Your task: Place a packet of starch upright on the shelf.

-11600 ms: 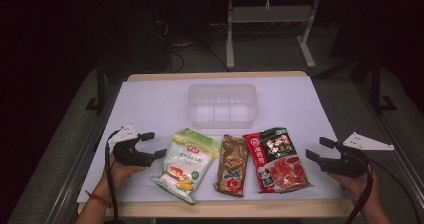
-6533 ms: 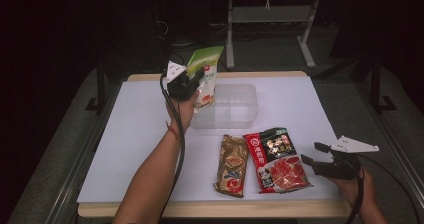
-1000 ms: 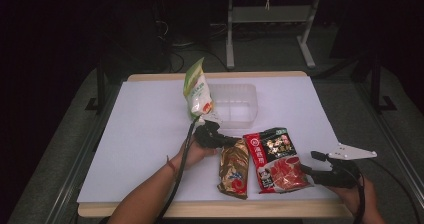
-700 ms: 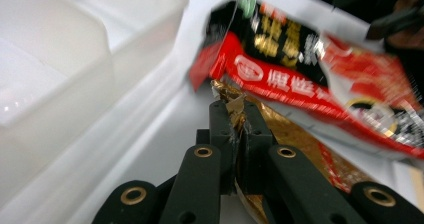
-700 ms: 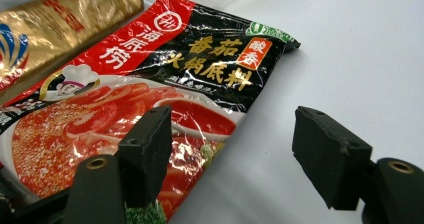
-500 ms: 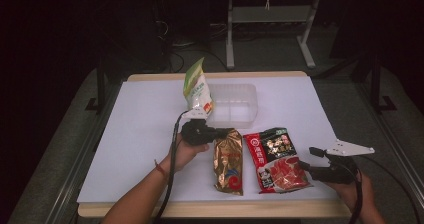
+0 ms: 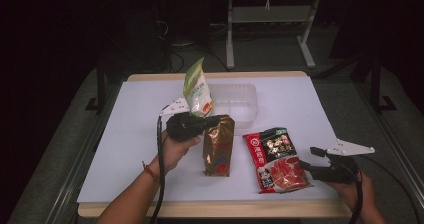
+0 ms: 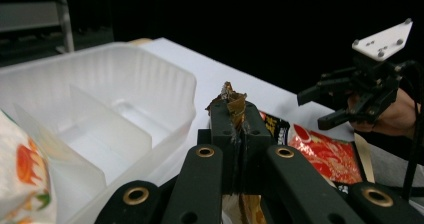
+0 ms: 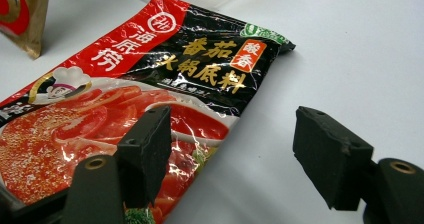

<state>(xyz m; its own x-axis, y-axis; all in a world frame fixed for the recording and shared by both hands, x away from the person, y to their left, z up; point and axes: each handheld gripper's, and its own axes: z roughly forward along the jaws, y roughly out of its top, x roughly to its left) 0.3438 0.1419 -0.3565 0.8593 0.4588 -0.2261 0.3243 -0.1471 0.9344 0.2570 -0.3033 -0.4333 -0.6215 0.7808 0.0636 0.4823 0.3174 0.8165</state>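
My left gripper (image 7: 216,120) (image 8: 235,115) is shut on the top edge of a gold-brown packet (image 7: 218,149) (image 8: 234,100) and holds that end up above the white table (image 7: 125,134); whether its lower end touches the table I cannot tell. A green-and-white packet (image 7: 197,88) (image 8: 20,169) stands in the left end of a clear divided container (image 7: 235,101) (image 8: 105,99). A red-and-black packet (image 7: 276,159) (image 9: 150,84) (image 8: 325,154) lies flat at the right. My right gripper (image 7: 307,160) (image 9: 240,154) (image 8: 320,106) rests open at its right edge, with one jaw over the packet's corner.
The table's front edge (image 7: 215,208) runs just below both forearms. Bare tabletop stretches left of the left hand and right of the container. Dark floor and a metal stand (image 7: 270,24) lie beyond the far edge.
My left gripper has risen and drifted left with the gold-brown packet, whose top end now stands higher. The right gripper and the other packets have stayed put.
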